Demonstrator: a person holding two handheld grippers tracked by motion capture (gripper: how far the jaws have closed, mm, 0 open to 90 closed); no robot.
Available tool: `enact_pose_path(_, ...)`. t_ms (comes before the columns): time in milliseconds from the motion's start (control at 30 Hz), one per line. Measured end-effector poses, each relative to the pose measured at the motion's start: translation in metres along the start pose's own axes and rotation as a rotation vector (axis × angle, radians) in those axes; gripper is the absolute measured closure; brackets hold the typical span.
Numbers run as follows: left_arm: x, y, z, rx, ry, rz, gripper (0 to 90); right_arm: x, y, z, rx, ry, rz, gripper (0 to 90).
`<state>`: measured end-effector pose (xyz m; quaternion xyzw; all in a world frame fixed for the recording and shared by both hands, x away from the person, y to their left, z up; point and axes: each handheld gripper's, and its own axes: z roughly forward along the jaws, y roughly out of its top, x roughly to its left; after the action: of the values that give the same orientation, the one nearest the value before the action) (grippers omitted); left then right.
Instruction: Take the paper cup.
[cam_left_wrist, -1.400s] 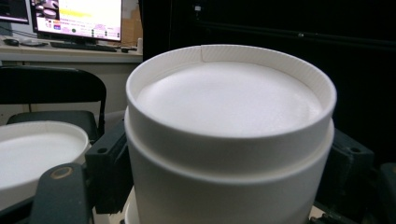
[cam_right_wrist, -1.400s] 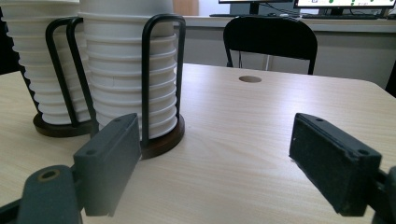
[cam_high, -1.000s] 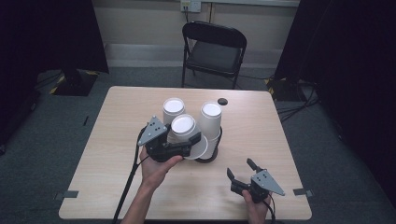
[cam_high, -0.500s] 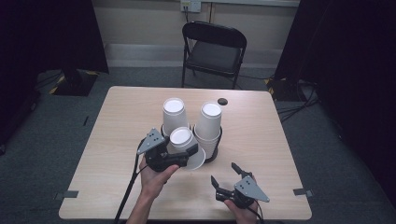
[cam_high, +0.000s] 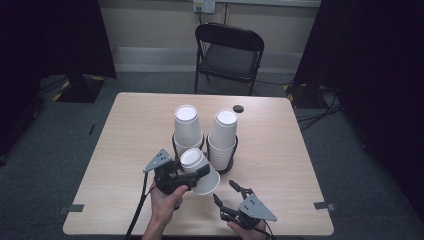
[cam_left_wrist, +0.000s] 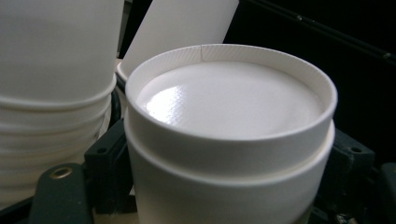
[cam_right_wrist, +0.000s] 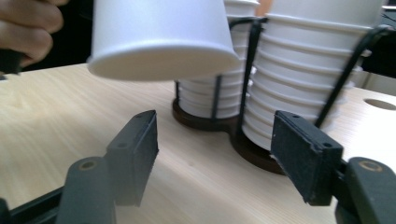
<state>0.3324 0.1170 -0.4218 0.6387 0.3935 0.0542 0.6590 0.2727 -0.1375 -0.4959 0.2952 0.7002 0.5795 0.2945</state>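
Observation:
My left gripper (cam_high: 196, 173) is shut on an upside-down white paper cup (cam_high: 199, 170), held tilted just above the table in front of two cup stacks. In the left gripper view the cup's (cam_left_wrist: 229, 140) base faces the camera, with a black jaw on either side of it. The stacks, left (cam_high: 188, 127) and right (cam_high: 223, 137), stand in dark wire holders. My right gripper (cam_high: 225, 191) hovers near the table's front edge, right of and below the held cup (cam_right_wrist: 159, 32). Its jaws have just been closing, but they stand apart with nothing between them (cam_right_wrist: 215, 154).
The wooden table (cam_high: 135, 130) has a small dark round spot (cam_high: 238, 108) behind the stacks. A black folding chair (cam_high: 227, 52) stands beyond the far edge. Bare tabletop lies to the left and right of the stacks. The holder bases (cam_right_wrist: 254, 151) sit just ahead of my right gripper.
My left gripper has come down and toward the front edge with the cup. My right gripper has slid left toward the cup, and its jaws look narrower.

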Motion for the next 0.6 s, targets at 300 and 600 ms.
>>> enact_pose_path(300,0.005,-0.011,-0.009,-0.013,-0.007,-0.070,20.3,0.006,0.002,0.006,-0.050,0.060,-0.013,29.2)
enact_pose_path(600,0.006,-0.017,-0.014,-0.017,-0.013,-0.115,20.3,0.006,0.004,0.008,-0.081,0.047,-0.008,24.0)
